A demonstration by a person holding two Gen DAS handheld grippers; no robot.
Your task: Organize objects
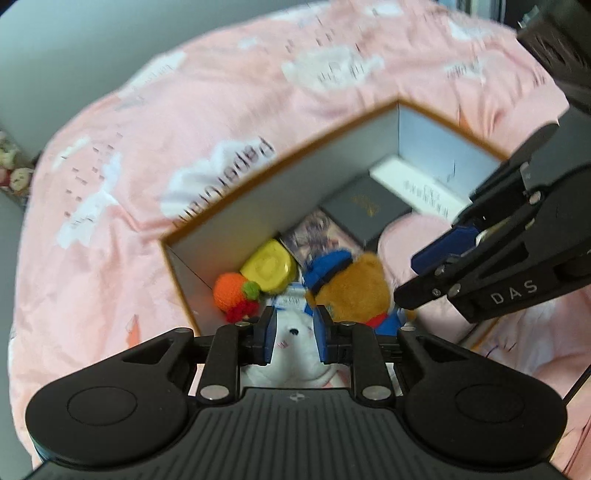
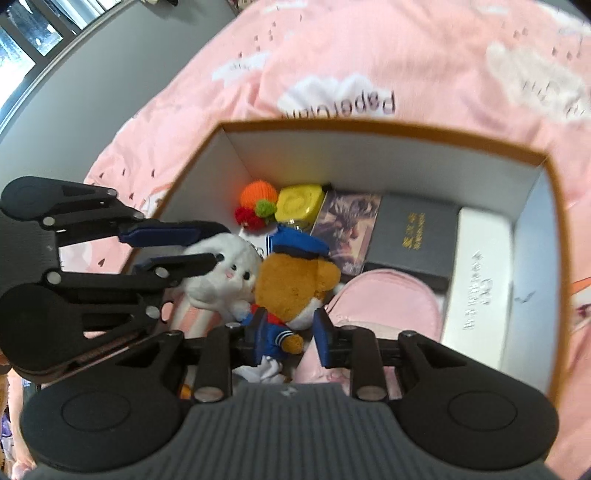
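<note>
An open box [image 2: 369, 127] with a brown rim and white walls sits on a pink bedspread. Inside lie a white plush bunny [image 2: 221, 273], a brown plush bear [image 2: 291, 280] in a blue cap and sailor suit, a knitted orange fruit [image 2: 256, 194], a yellow case [image 2: 297, 201], a picture card [image 2: 349, 218], a dark box [image 2: 413, 236], a white box [image 2: 476, 273] and a pink pouch [image 2: 384, 299]. My left gripper [image 1: 293, 334] is open with its fingers either side of the bunny [image 1: 291, 332]. My right gripper [image 2: 288, 332] is open around the bear's body.
The pink bedspread [image 1: 147, 147] with white cloud prints surrounds the box. A grey wall [image 2: 92, 92] and a window [image 2: 33, 29] lie beyond the bed at left. The right gripper [image 1: 417, 280] reaches into the box from the right in the left wrist view.
</note>
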